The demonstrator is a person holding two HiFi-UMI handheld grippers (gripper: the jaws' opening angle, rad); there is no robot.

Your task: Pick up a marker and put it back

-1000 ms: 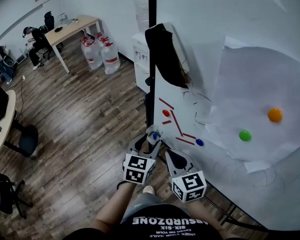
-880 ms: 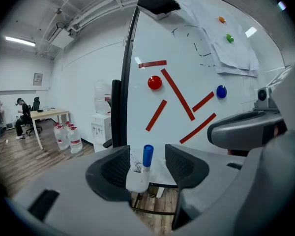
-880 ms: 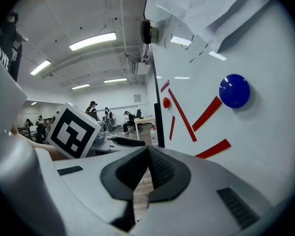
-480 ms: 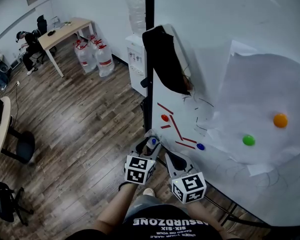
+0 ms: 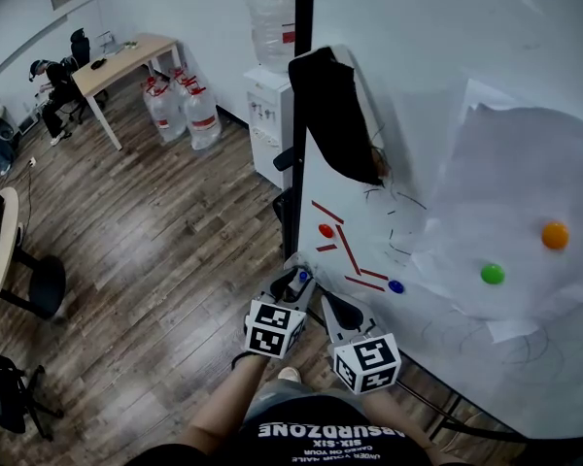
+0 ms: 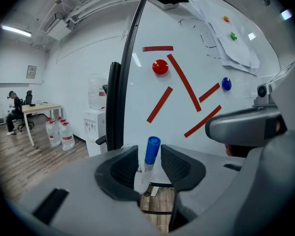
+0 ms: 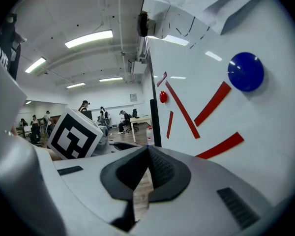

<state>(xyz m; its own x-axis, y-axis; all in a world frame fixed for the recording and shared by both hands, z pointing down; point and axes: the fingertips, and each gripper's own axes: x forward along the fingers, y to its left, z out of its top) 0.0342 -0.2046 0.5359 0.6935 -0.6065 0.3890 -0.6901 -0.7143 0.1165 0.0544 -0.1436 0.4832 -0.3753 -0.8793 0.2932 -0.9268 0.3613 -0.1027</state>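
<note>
The whiteboard [image 5: 447,47] carries one paper sheet [image 5: 525,183] across its right half and one black cloth [image 5: 335,115] draped over its upper left corner. Five red strips [image 5: 348,249] lie toward its lower left corner.

Four round magnets sit on the board: red magnet [image 5: 325,230], blue magnet [image 5: 395,286], green magnet [image 5: 492,274], orange magnet [image 5: 555,235].

There are two tools and one marker.
- Left tool [image 6: 148,153]: jaws spread and closing, with the marker [image 6: 152,149] between them. A gap shows on the marker's right side, so the pads do not yet appear to pinch it.
- Right tool [image 7: 147,154]: jaws pressed together, nothing between them. It sits just beside the left tool.

The marker stands at the whiteboard's lower left corner, directly ahead of the left tool. Its long axis is near upright, blue cap uppermost, crossing the closing line. The left tool is the nearer.
</note>
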